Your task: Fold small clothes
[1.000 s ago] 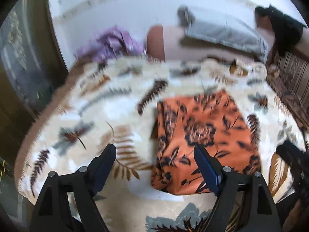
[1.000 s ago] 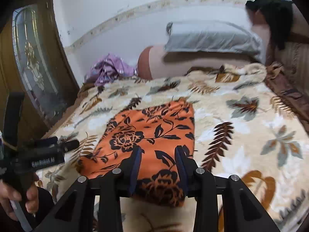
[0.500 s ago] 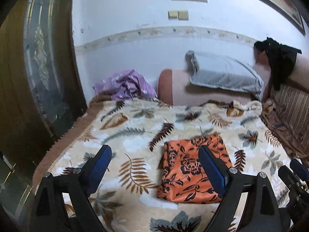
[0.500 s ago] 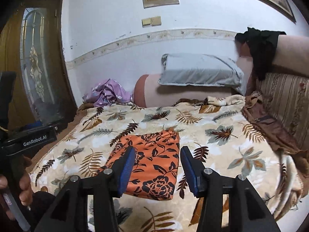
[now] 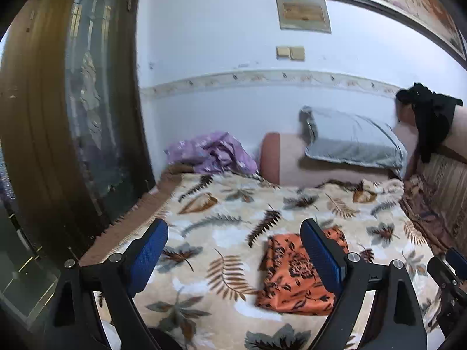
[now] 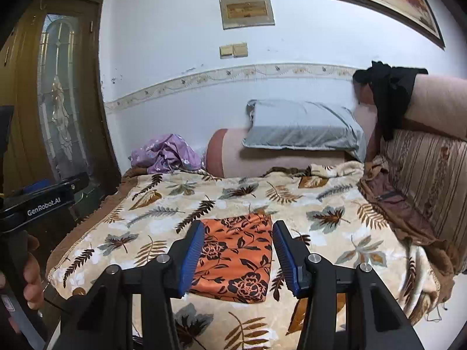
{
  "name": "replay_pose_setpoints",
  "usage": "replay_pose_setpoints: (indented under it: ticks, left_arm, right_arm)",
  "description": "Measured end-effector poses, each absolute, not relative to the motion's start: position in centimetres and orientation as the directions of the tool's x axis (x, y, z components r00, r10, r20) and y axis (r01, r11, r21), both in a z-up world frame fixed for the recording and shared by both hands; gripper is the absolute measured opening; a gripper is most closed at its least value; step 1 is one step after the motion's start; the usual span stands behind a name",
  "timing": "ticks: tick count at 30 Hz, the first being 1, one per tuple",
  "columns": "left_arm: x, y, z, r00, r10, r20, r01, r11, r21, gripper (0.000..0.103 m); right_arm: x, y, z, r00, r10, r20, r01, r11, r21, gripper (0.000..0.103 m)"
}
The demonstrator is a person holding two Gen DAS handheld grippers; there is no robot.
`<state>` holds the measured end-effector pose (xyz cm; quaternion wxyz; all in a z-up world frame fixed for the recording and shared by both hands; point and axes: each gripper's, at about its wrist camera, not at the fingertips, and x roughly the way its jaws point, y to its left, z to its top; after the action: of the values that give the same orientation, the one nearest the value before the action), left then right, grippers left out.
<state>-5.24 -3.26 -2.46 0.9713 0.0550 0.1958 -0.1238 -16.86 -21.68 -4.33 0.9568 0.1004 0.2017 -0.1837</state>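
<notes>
A plush leaf-printed blanket (image 6: 335,204) covers the bed, fringed brown along its left edge; only the right wrist view shows the striped sofa cushion (image 6: 432,180) beside it and a hand (image 6: 30,274) gripping the other tool's handle, while the left wrist view takes in more of the dark wooden door (image 5: 67,122) with its glass panel. Behind the blanket lie a smooth grey pillow (image 6: 300,128) and a crumpled purple cloth (image 6: 166,157). The folded orange floral garment (image 6: 236,256), a flat rectangle, lies on the blanket's near middle. The left gripper (image 5: 233,250) stands wide apart, holding nothing; the right gripper (image 6: 236,259) is half spread, empty, raised above the garment.
</notes>
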Motion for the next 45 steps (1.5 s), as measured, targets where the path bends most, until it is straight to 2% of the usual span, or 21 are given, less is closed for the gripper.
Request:
replay_pose_setpoints:
  ticks: [12,21,30,45]
  left_arm:
    - [-6.6,-1.0,0.8,0.892,-0.251,-0.375,0.290,0.956,0.052,0.092]
    - [-6.6,-0.7,2.0,0.907,-0.253,-0.335,0.288,0.956,0.056,0.092]
    - [-4.6,-1.1,1.5,0.888,-0.241,-0.391,0.278,0.960,0.041,0.092]
    - [-4.5,-0.7,1.2,0.885,-0.248,-0.394,0.290,0.956,0.050,0.092]
  right_arm:
    - [-17.6,-19.6,-2.5,0.859,-0.305,-0.410,0.373,0.923,0.096,0.053]
    - [-15.8,-19.5,-3.1,0.849,-0.291,-0.442,0.359,0.930,0.077,0.053]
    - [-13.7,-20.0,-3.9,0.823,-0.285,-0.492,0.356,0.933,0.055,0.053]
    - [-13.8,-20.0,-3.2,0.809,-0.304,-0.503,0.373,0.927,0.039,0.053]
